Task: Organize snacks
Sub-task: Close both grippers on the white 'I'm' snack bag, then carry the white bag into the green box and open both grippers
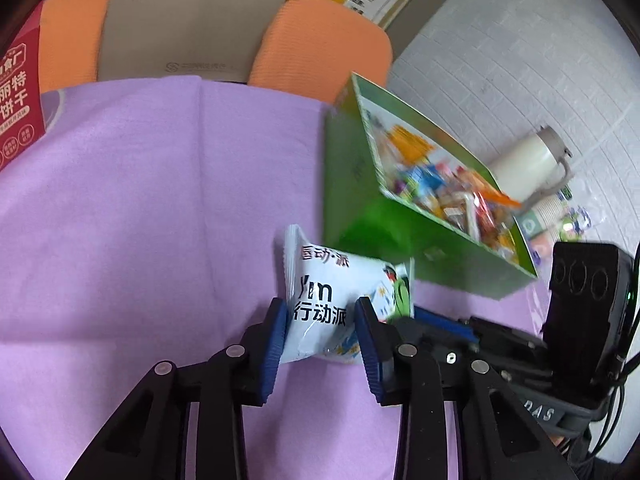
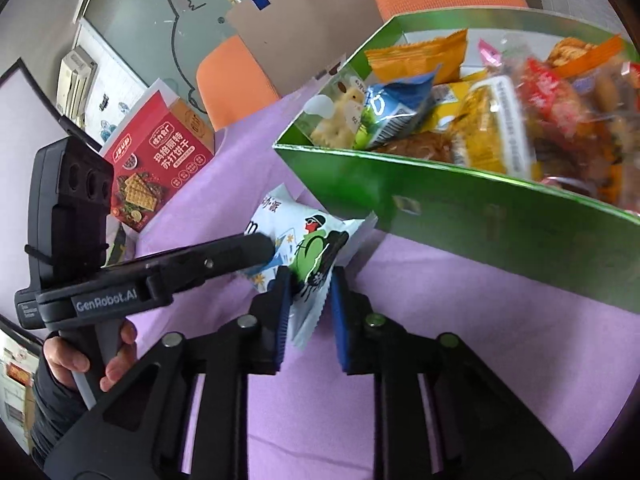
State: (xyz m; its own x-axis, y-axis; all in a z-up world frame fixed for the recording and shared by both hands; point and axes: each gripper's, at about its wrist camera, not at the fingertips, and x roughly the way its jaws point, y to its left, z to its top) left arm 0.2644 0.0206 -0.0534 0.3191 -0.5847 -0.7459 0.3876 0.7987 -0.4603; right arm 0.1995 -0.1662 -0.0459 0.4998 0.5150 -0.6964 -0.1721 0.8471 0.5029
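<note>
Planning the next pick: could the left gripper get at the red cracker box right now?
Probably not yet: the left gripper is shut on the white snack packet, also held by the right gripper. The purple cloth toward the red cracker box lies bare.

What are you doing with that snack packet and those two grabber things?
A person is tidying snacks with a hand-held gripper in each hand. Both the left gripper and the right gripper are closed on the same white snack packet, one at each end, just above the purple tablecloth. Right beside it sits a green box already full of wrapped snacks. A red cracker box stands further off on the cloth.
</note>
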